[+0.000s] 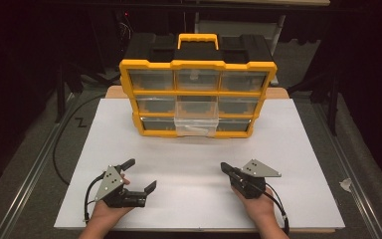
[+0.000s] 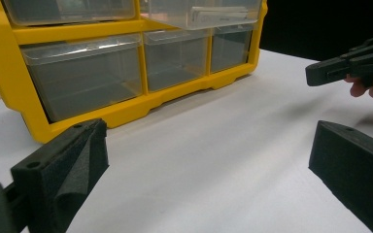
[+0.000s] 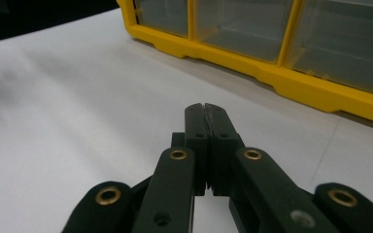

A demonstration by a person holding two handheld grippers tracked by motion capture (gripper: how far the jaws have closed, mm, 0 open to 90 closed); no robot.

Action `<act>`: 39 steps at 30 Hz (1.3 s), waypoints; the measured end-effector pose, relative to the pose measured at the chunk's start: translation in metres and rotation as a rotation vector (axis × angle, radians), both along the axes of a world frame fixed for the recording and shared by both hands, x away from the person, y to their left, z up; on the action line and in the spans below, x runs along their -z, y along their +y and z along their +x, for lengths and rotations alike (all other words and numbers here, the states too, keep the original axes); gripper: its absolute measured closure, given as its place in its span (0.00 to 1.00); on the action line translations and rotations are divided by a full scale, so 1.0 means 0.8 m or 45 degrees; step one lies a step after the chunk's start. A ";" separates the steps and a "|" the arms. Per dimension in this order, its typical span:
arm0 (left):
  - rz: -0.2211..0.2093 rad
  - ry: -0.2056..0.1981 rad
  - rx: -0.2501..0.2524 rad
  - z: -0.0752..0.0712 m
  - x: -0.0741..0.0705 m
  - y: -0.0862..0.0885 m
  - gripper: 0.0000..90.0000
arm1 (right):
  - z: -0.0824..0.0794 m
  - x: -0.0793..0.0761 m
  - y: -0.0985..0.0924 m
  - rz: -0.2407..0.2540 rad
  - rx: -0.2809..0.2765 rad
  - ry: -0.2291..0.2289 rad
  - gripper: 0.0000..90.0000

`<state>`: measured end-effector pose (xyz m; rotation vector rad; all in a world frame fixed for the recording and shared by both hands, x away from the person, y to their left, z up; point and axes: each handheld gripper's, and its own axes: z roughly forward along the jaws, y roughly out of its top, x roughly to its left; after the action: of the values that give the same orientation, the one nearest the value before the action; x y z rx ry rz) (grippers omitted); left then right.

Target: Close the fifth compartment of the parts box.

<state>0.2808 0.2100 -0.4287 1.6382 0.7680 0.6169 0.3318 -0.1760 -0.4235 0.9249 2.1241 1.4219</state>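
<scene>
Table (image 1: pixel 298 149) w/ white top; the organizer (image 1: pixel 197 98) stands upright at the far centre, front facing the person, long axis running left-right, 3 rows of clear drawers. Bottom-centre drawer (image 1: pixel 195 126) sits pulled out a bit toward the near side. Both grippers are near, well apart from it, so the organizer lies straight ahead (far) of both sets of fingers. Left gripper (image 1: pixel 140 174) at near left, jaws wide apart, nothing between them. Right gripper (image 1: pixel 224 167) at near right, jaws pressed together, empty, tip aimed far-left toward the drawers. Judging by eye, right looks slightly nearer the protruding drawer; either hand needs a forward reach before any contact.
</scene>
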 end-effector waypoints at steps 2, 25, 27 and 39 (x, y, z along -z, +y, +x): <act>0.001 0.000 0.003 0.000 0.000 0.000 0.01 | 0.002 -0.003 0.001 0.017 -0.006 0.000 1.00; -0.005 0.006 -0.032 0.003 0.001 0.008 0.01 | 0.022 -0.031 0.023 0.039 -0.009 -0.105 1.00; -0.004 0.008 -0.031 0.002 0.001 0.008 0.01 | 0.024 -0.033 0.026 0.047 -0.009 -0.101 1.00; -0.012 0.007 -0.028 0.002 0.001 0.009 0.01 | 0.030 -0.053 0.045 0.053 -0.033 -0.156 1.00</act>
<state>0.2820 0.2169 -0.4295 1.6252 0.7925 0.6233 0.3562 -0.1403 -0.3812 0.8068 2.0307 1.5014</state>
